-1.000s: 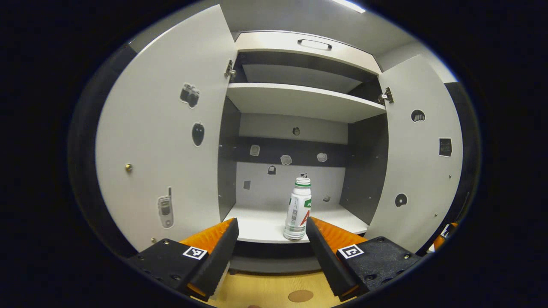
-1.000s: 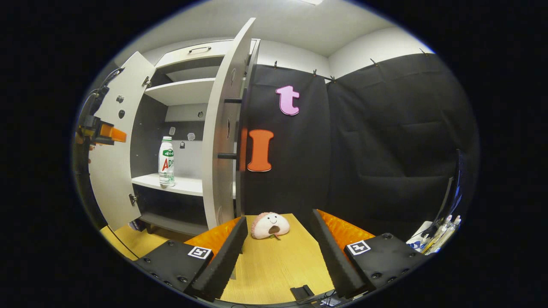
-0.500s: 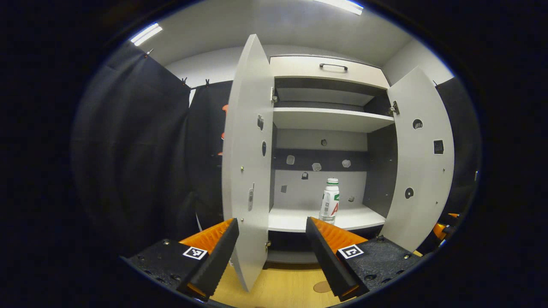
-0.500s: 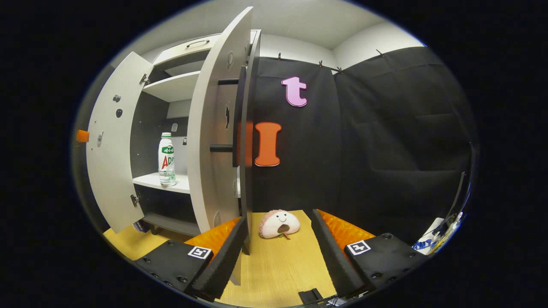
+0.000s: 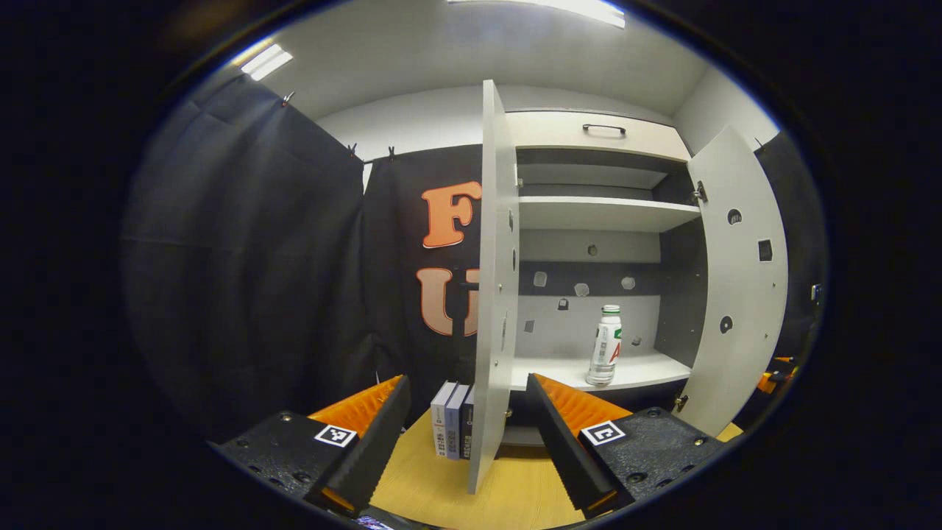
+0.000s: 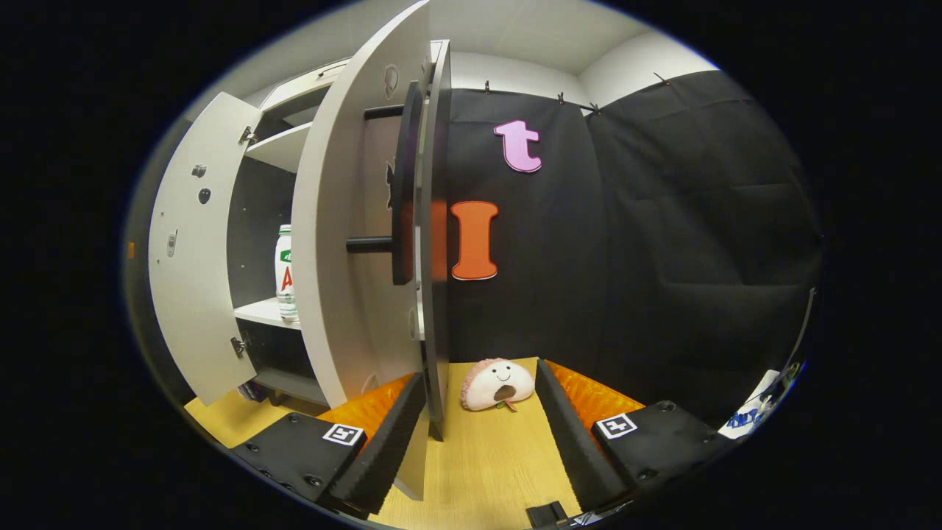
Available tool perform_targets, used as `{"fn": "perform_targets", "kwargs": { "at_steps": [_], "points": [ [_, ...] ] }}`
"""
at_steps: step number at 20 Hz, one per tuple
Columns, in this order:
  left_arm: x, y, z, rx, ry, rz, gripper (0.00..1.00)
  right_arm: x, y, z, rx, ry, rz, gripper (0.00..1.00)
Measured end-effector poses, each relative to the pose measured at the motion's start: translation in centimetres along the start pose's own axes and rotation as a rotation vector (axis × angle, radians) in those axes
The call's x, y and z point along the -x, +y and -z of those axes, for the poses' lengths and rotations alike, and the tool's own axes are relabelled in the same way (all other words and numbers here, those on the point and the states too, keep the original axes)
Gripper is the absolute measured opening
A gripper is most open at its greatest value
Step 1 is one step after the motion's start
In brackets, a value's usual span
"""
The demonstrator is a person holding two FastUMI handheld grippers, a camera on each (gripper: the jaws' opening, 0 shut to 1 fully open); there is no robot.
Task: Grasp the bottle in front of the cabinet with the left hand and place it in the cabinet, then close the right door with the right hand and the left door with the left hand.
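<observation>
Bottle (image 5: 606,346) stands on the cabinet's lower shelf (image 5: 640,368), at three o'clock of the left gripper (image 5: 465,412); both grippers' fingers spread, empty (doors open). Right gripper (image 6: 480,412) risks catching the right door (image 6: 353,243) edge-on.

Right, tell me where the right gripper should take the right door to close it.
Take the right door by its dark bar handle, which stands upright off the outer face on short posts. Come in from the outer, cloth-wall side, the open right gripper straddling the bar. The door hangs wide open and edge-on to the gripper, so a push on the panel's outer face would probably also work.
</observation>
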State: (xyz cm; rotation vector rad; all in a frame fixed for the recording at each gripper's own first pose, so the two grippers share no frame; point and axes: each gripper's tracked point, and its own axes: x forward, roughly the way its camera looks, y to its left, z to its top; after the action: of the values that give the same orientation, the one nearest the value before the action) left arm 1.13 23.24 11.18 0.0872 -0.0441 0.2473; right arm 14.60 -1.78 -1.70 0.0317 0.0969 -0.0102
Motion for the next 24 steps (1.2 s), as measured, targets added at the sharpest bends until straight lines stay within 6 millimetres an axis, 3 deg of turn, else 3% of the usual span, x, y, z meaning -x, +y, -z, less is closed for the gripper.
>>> {"fn": "perform_targets", "kwargs": {
  "at_steps": [5,12,24],
  "points": [
    [0.7,2.9,0.5,0.025,0.008,-0.053,0.94,0.2,0.5,0.5,-0.019,-0.001,-0.015,0.98],
    [0.9,4.4,0.7,0.032,0.016,-0.076,0.95,0.8,1.9,0.6,-0.005,-0.014,-0.043,0.97],
    [1.2,5.5,1.4,0.050,0.027,-0.080,0.95,-0.9,11.3,0.6,0.037,-0.029,-0.198,0.97]
  ]
}}
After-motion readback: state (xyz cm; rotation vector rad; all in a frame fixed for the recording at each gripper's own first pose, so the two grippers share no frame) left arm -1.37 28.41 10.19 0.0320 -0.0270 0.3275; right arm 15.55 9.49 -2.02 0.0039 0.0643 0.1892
